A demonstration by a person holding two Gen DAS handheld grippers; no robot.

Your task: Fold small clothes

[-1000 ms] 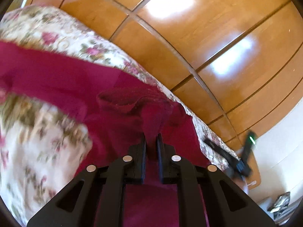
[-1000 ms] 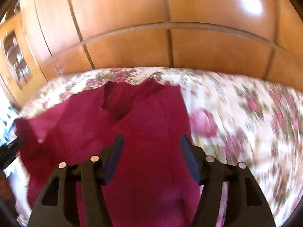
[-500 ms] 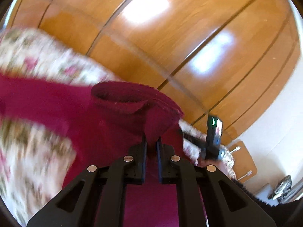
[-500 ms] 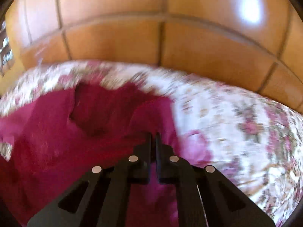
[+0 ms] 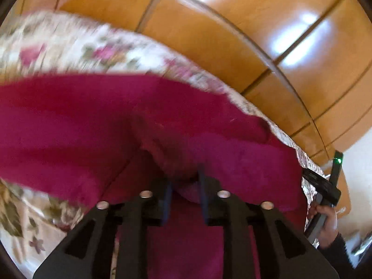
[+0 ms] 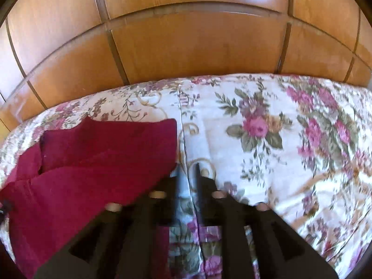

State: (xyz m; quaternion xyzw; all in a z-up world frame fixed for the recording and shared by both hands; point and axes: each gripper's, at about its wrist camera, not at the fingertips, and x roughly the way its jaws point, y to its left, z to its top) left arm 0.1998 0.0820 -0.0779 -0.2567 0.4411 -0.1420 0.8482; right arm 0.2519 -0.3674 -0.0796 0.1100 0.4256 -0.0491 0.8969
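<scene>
1. Shirt [image 6: 97,162], dark red, lies on a floral bedspread [image 6: 267,139], wooden panels [image 6: 186,46] behind. In the right view it sits doubled over, one layer on another, with a straight right edge.

2. Left gripper [image 5: 184,183]: fingers a little apart, a bunch of shirt cloth filling the gap. Looks like a pinch that is loosening or only light; whether it bears on the cloth I cannot tell, the frame is blurred.

3. Right gripper [image 6: 187,174]: fingers parted by a narrow gap, only bedspread between them. Released, holding nothing. It sits just beside the shirt's right edge, shirt to its left.

4. Key relation: shirt lies directly ahead of and under the left gripper, and wholly to the left of the right one. The folded edge runs away from the right gripper toward the panels; the shirt's long run goes crosswise, off to the left.

5. The right hand [image 5: 325,218] shows at the left view's far right, past the shirt's edge.

6. Judgement: one fold is down. Left is nearer for any next grasp; right would have to move left to reach the cloth.
</scene>
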